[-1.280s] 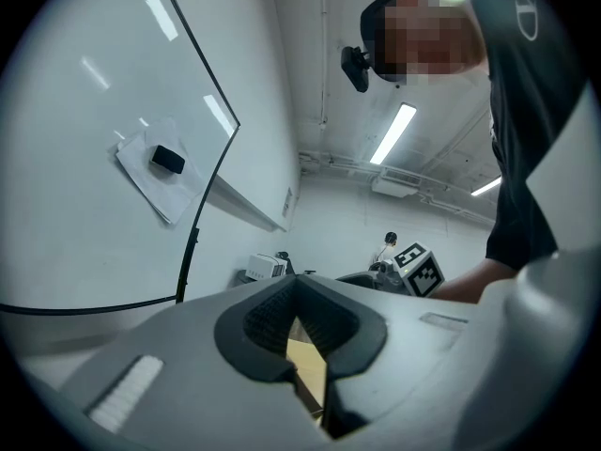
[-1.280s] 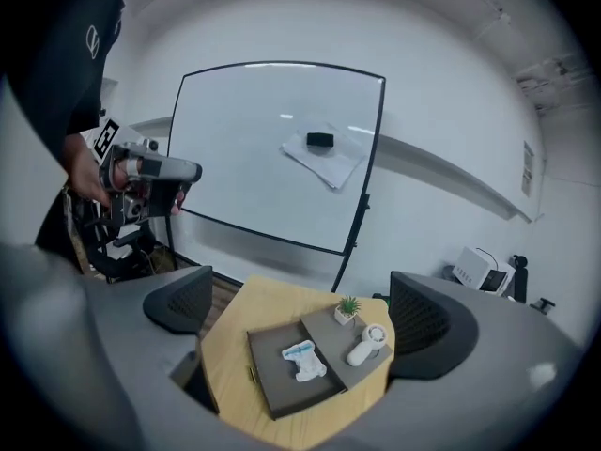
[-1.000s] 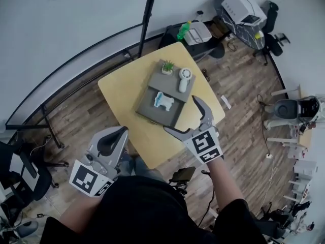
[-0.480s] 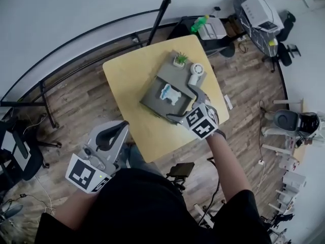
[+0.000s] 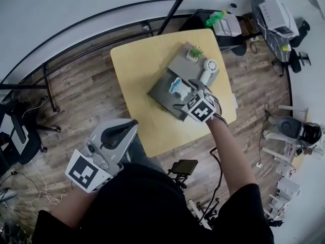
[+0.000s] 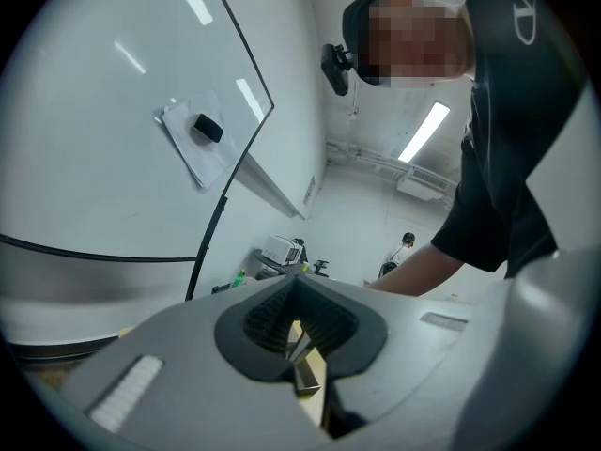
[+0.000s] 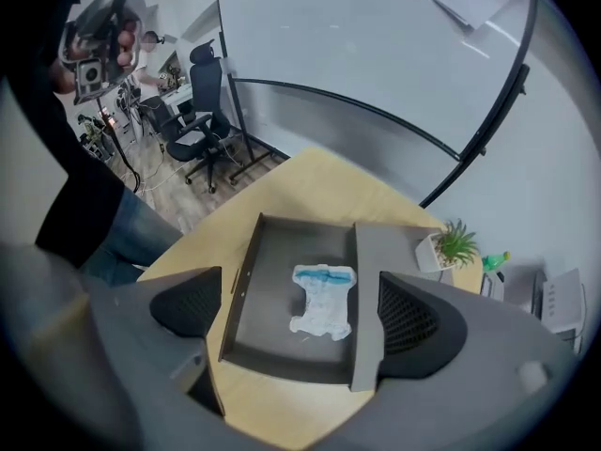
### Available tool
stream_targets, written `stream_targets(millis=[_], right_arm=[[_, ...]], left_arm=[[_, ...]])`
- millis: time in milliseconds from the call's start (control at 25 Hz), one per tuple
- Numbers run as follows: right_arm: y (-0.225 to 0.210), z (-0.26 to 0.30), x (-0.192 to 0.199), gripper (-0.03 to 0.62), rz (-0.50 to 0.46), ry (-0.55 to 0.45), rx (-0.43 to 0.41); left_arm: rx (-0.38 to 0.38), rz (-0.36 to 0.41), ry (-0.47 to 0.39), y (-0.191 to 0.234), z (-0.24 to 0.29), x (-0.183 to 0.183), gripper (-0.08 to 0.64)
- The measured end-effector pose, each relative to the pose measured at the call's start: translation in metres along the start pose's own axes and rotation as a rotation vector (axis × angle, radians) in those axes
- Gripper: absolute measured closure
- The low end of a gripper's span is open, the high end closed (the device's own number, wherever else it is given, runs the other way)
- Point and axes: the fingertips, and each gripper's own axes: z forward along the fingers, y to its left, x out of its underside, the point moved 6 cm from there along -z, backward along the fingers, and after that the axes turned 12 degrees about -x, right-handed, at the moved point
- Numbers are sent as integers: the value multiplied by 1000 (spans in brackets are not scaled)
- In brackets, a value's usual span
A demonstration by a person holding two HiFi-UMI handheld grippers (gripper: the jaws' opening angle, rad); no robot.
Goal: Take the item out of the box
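As its empty jaws narrow, right gripper (image 5: 183,94) hovers over diaper (image 7: 324,299)

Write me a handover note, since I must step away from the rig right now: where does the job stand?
Left hand-held gripper: shut, empty, held low beside the yellow table.
Right hand-held gripper: open, pointing down above the open grey box; its jaws have just been closing a little, nothing gripped.
Diaper: flat on the box floor, untouched, in line with the right jaws.
Done: the approach only.
Left: lower, grip the diaper, lift it out.
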Motion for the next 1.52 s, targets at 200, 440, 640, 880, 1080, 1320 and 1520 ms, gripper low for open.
stream_targets(millis=[200,440,640,880,1080,1320,1520], right_arm=[[-13,34,16,83,36,72,-68],[-32,56,29,92,46,154,-53],[-39,72,35,110,68,204,-71],[-38,83,40,120,71,254,-89],[-33,89,41,152,58,286,-115],[-35,96,46,259,115,298,-92],[-36,99,43,338,115,285,-69]], left_arm=[[-6,-45,73,1,-3,16,561],[-5,-75,121,1,-7,30,561],[-8,-86,133,3,-9,36,561],[-7,-92,144,2,-12,41,561],[-7,-101,144,1,-14,43,561],[3,-97,150,-1,-17,45,561],[1,-108,148,-1,-20,47,561]])
